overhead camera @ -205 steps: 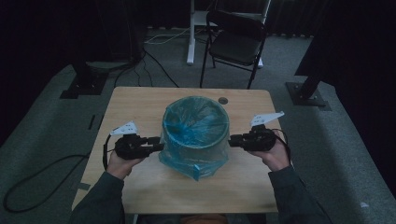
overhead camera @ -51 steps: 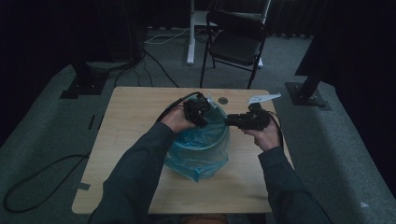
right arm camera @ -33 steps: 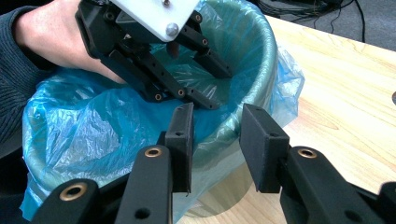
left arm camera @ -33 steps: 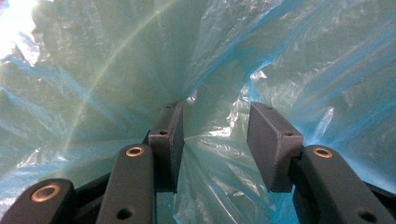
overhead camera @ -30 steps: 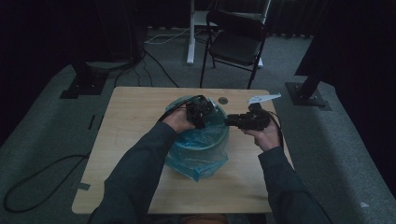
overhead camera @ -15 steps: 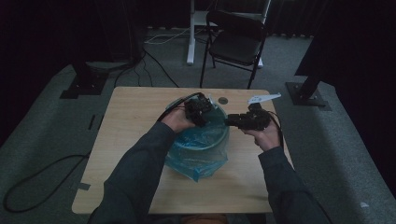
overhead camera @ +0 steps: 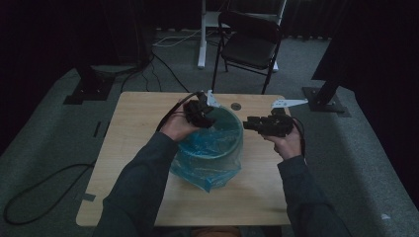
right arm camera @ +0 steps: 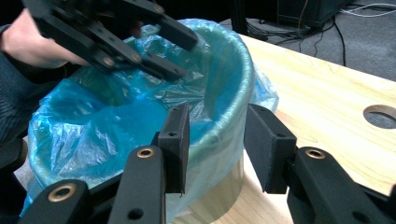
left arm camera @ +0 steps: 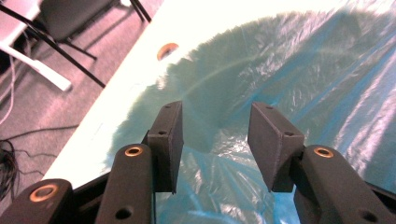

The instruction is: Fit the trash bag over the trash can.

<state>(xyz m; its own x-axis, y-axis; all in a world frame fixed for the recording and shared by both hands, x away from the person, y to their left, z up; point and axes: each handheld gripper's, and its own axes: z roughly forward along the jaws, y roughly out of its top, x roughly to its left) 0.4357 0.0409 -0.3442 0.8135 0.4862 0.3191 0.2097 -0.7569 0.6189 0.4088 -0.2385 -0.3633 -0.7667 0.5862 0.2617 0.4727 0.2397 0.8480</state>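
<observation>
A round grey-green plastic bin (overhead camera: pixel 217 140), lined with a thin translucent blue plastic bag (overhead camera: pixel 205 170), stands upright near the middle of the pale wooden table (overhead camera: pixel 133 128), and every place below is taken from this bin. The bag is folded over the rim and hangs in a loose crumpled skirt down the bin's near side.

The relation that matters most is judged to be the line of the rim against each pair of jaws. The left gripper (overhead camera: pixel 200 112) is held over the far left part of the rim, pointing down into the bin. Its jaws stand spread, with nothing between the pads. In the left gripper view the liner's creased inner wall (left arm camera: pixel 289 79) lies directly ahead of the open jaws, not touched.

The right gripper (overhead camera: pixel 253 124) lies level just outside the bin's right side, pointing at the wall. Its jaws have just been opening and stand apart. In the right gripper view the rim with its folded film (right arm camera: pixel 233 79) runs ahead of the gap, apart from the pads. The left gripper appears nearer to the liner.

The high view gives the layout of both hands around the bin. The right gripper view also shows the left gripper (right arm camera: pixel 184 56) above the bag, and a round hole in the table (right arm camera: pixel 383 116) beyond the bin.
</observation>
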